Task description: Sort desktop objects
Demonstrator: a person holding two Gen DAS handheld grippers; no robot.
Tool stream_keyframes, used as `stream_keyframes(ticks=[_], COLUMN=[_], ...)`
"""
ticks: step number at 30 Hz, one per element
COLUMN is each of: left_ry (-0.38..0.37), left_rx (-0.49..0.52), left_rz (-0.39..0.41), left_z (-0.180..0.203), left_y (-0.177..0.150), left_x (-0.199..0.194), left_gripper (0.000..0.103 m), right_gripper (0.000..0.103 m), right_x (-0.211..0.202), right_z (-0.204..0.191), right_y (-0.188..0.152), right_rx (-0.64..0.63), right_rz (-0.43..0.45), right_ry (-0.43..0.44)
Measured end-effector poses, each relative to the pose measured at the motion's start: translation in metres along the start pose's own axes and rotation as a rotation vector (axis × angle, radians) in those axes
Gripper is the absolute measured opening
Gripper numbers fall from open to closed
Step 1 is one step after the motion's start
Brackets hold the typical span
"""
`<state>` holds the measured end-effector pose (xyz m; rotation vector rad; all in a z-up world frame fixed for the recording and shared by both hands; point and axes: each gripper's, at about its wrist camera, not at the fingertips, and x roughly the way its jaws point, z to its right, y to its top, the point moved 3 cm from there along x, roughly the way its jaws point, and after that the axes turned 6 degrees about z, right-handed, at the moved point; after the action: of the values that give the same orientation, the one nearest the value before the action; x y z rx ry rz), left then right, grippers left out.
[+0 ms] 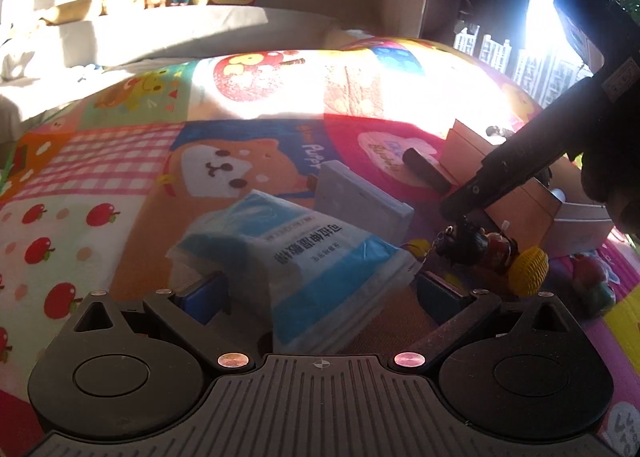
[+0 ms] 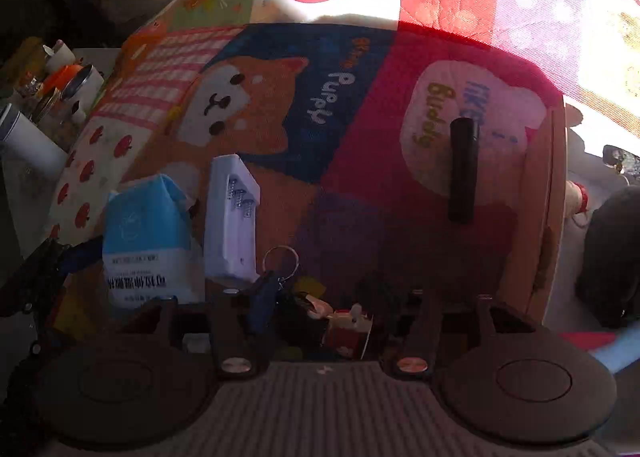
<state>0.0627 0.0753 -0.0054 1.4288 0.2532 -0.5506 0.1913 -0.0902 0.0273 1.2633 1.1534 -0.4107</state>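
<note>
Two grippers work over a bright cartoon-print quilted mat. The left gripper has its jaws wide apart around a soft blue-and-white plastic tissue packet, blue pads beside it but not pressing. This packet looks light, squashy and slick, so a hold across its middle seems safest. The right gripper hangs over a small figurine keychain with a metal ring; its jaws are partly apart, and whether they pinch anything I cannot tell. That trinket likely dangles and swings, so taking the body should work better. A white plastic battery charger lies just beside the packet.
</note>
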Motion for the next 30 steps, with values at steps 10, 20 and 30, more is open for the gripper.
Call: stream_keyframes(ticks=[10,20,30], left_ry=[-0.008,0.005,-0.049], left_rx=[0.029,0.013,0.092], left_rz=[-0.015,-0.028,-0.04], left_z=[0.014,0.007,0.046], left_y=[0.0,-0.005,-0.008], left_x=[-0.004,-0.012,-0.016], left_gripper=[0.103,0.103,0.103], right_gripper=[0.037,0.019,0.003], right_x=[0.034,0.042,-0.08], right_z=[0.027,0.033,-0.004], right_y=[0.061,0.056,-0.059], right_rx=[-0.071,-0.053,-0.088], right_rz=[0.155,0.101,0.206], right_ry=[-0.308,-0.297,-0.038])
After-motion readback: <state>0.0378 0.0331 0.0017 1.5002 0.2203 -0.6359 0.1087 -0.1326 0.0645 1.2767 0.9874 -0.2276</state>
